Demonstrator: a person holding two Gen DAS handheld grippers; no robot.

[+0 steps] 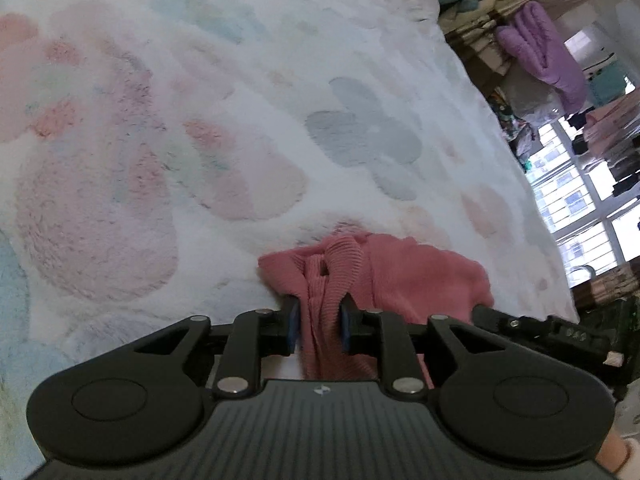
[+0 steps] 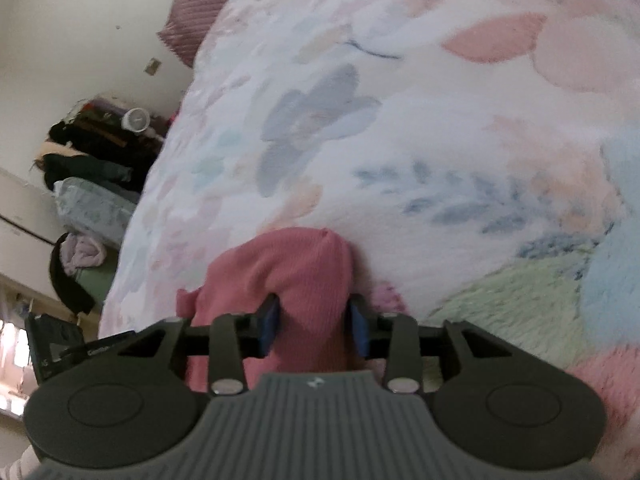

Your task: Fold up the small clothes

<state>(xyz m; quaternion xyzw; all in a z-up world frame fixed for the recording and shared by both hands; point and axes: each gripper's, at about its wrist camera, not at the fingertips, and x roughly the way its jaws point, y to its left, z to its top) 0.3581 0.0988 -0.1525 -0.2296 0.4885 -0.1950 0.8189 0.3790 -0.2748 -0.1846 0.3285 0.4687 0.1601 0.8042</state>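
Pink ribbed knit garment (image 1: 404,276): was bunched over the floral fleece blanket (image 1: 240,120), with both ends taken up by the grippers.
Left gripper (image 1: 319,320): was seen clamped on a gathered fold of the garment between its blue pads.
Right gripper (image 2: 313,320): was seen closed around a thicker bundle of the same garment (image 2: 296,276).
Blanket (image 2: 400,140): was spread beneath everything.

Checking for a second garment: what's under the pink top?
Only the floral fleece blanket shows around the pink top, gripped by left tool and right tool. Directly beneath is covered.
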